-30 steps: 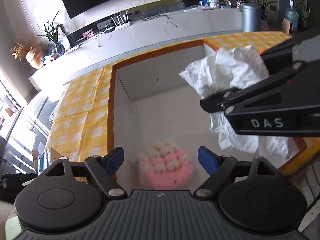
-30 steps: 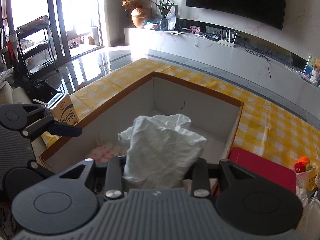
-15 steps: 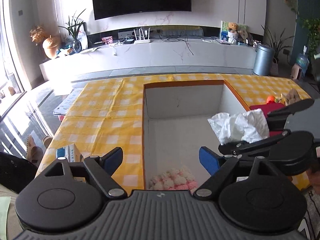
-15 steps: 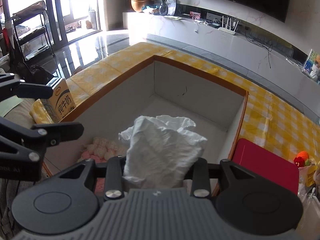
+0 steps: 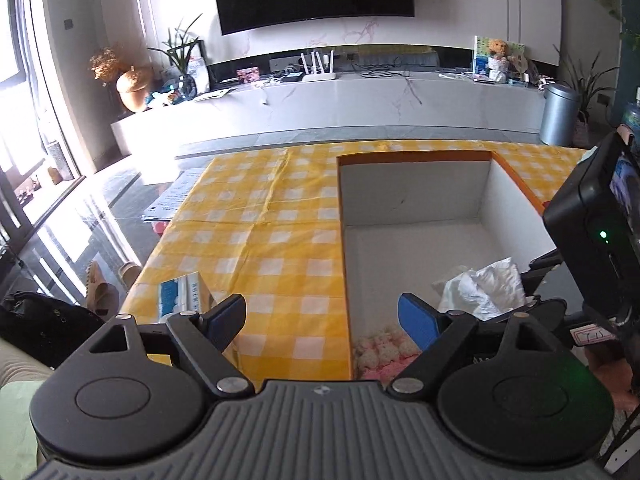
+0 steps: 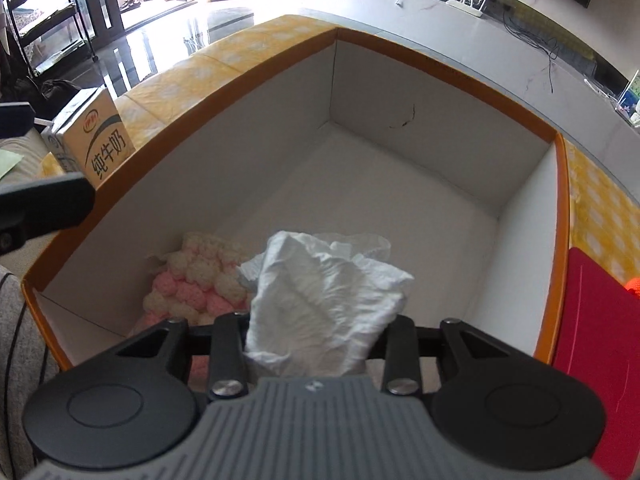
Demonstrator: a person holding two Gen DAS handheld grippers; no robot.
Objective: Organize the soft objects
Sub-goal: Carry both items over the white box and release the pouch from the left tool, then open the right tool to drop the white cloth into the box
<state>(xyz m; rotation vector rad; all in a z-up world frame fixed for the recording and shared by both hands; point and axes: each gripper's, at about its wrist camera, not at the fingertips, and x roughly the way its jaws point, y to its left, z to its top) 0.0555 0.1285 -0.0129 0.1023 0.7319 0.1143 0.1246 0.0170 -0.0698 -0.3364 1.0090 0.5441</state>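
Note:
A white box with an orange rim (image 6: 440, 68) stands on the yellow checked tablecloth (image 5: 260, 240). A pink and cream knitted toy (image 6: 196, 280) lies in its near corner; it also shows in the left wrist view (image 5: 380, 352). My right gripper (image 6: 316, 320) is shut on a crumpled white cloth (image 6: 324, 304) and holds it low inside the box, beside the toy. The cloth also shows in the left wrist view (image 5: 484, 288). My left gripper (image 5: 320, 320) is open and empty, above the box's left rim.
A milk carton (image 6: 96, 140) stands on the tablecloth left of the box; it also shows in the left wrist view (image 5: 184, 296). A red flat item (image 6: 600, 320) lies right of the box. A TV cabinet (image 5: 320, 108) runs along the back wall.
My right gripper has lowered the white cloth into the box, near the knitted toy. My left gripper has pulled back and swung left, away from the box.

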